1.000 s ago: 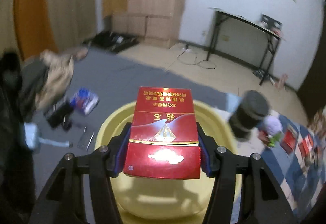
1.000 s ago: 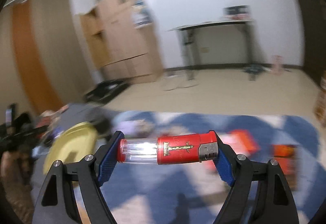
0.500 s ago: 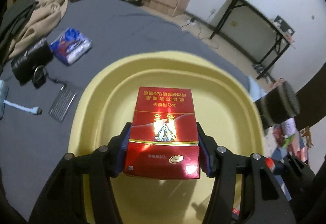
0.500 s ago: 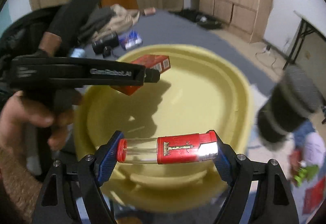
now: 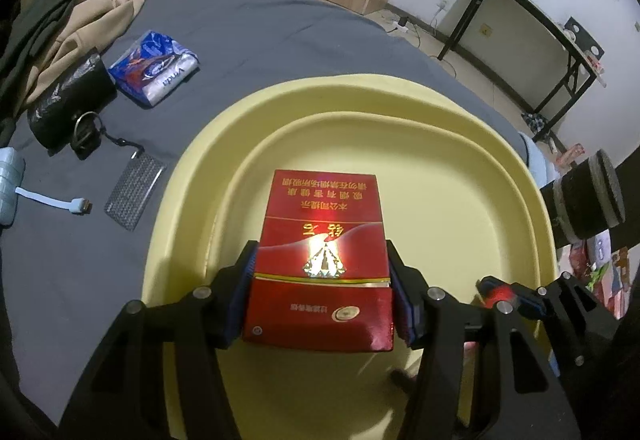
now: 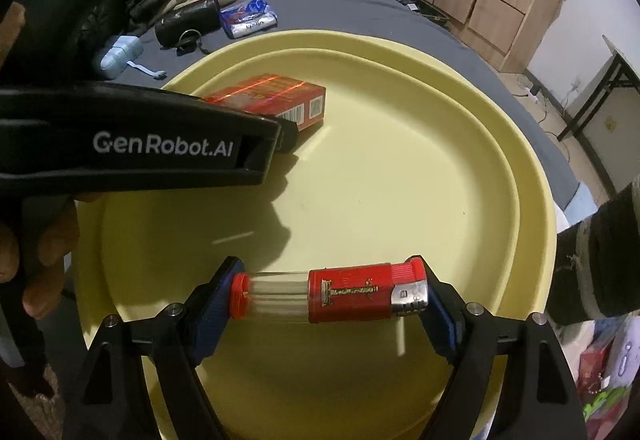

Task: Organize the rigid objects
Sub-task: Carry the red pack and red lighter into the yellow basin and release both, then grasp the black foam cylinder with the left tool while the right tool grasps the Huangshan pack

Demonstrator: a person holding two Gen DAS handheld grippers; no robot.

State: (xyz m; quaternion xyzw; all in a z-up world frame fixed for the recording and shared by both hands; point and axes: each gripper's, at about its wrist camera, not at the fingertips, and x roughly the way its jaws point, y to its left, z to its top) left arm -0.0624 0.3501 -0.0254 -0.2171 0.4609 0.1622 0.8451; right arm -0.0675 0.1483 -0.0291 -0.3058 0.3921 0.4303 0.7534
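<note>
A gray bed point(image 5: 260, 40) held many loose things. A blue and white tissue pack point(image 5: 154, 62) lay near a black pouch point(image 5: 68, 98). A pale blue case point(image 5: 10, 186) with a white cable point(image 5: 52, 202) lay at the edge. Tan and dark clothes point(image 5: 76, 12) were piled behind them. A black-legged bench point(image 5: 536, 24) stood by the white wall.

Both claws have descended toward the yellow basin point(image 5: 192, 176). The basin floor now lies directly beneath the red box point(image 5: 320, 260) in the left claw point(image 5: 320, 296). The right claw point(image 6: 328, 300) has swung from the room onto the basin, carrying the lighter point(image 6: 332, 298) above its near floor.
</note>
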